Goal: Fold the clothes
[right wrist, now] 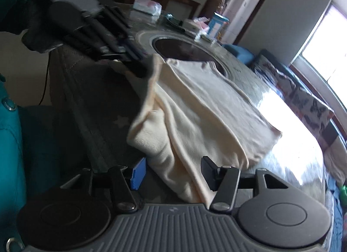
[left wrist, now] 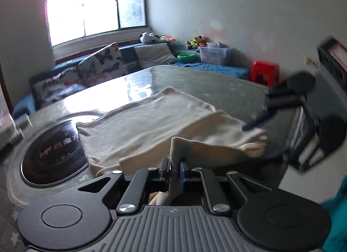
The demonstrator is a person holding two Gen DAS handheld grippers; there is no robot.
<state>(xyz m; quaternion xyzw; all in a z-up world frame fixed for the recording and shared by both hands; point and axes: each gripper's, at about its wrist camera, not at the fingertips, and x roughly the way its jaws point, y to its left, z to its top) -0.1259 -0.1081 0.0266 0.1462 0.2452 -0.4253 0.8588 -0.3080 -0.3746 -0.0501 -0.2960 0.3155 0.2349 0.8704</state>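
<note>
1. A cream garment (left wrist: 160, 121), partly folded, lies on the grey table (left wrist: 216, 82), with one end overlapping the round dark inset panel (left wrist: 54, 154) in the table top.
2. The left hand-held gripper (left wrist: 173, 169) is clamped on a raised fold of the cream garment at the near edge; the cloth is pinched between its black and blue pads and stands up in a small peak.
3. In the right wrist view the same left hand-held gripper appears at the far corner of the garment (right wrist: 201, 108), pulling that corner up off the table.
4. The right hand-held gripper (right wrist: 173, 171) has its jaws apart. The near end of the garment hangs over the table edge between the blue pad (right wrist: 138, 171) and the black pad (right wrist: 208, 169); neither pad presses on it.
5. From the left wrist view, the right hand-held gripper (left wrist: 258, 121) is blurred, just above the garment's right end.
6. A teal sleeve (right wrist: 10, 121) shows at the left border.
7. Behind the table: butterfly-print cushions (left wrist: 97, 65), a red stool (left wrist: 264, 72), a clear storage bin (left wrist: 213, 54) and a bright window (left wrist: 95, 7).
</note>
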